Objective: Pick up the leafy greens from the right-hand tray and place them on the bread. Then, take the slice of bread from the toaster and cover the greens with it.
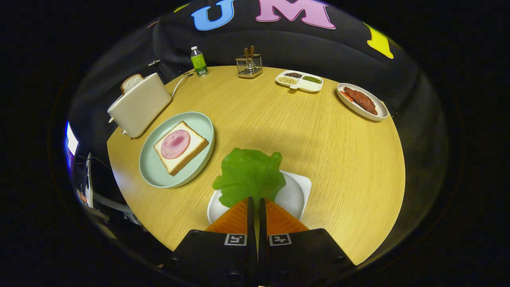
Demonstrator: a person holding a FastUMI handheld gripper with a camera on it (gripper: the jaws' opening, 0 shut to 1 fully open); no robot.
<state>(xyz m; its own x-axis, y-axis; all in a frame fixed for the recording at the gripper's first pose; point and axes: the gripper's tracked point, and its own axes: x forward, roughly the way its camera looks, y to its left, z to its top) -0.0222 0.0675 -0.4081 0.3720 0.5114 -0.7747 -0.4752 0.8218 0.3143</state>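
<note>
Between the fingertips, dead ahead at 12 o'clock: the leafy greens [249, 175], pinched at their near edge by the gripper [255, 201], orange fingers [235, 219] nearly together with just a thin gap where the leaf sits, so clamped on the greens. Leaf spreads out beyond the tips and overhangs the far-left rim of the white tray [297, 195], which lies under and just right of the fingers; can't tell if the leaf is lifted clear of the tray or touching it. At 10 o'clock from the fingertips, near the leaf but apart from it: pale green plate [153, 169] with a bread slice [181, 148] flat on it and a round pink ham slice [175, 144] centred on the bread. Beyond the plate, further along 10 o'clock: cream toaster [139, 105] just beside the plate's far rim, with a second bread slice [131, 82] sticking up out of its slot. Far table edge: green bottle [198, 61] at 11 o'clock, wire utensil holder [249, 65] at 12, divided white dish [299, 81] with three fillings at 1 o'clock, oval white plate [361, 101] with reddish-brown meat strips at 2 o'clock. All on a round wooden table [318, 151].
</note>
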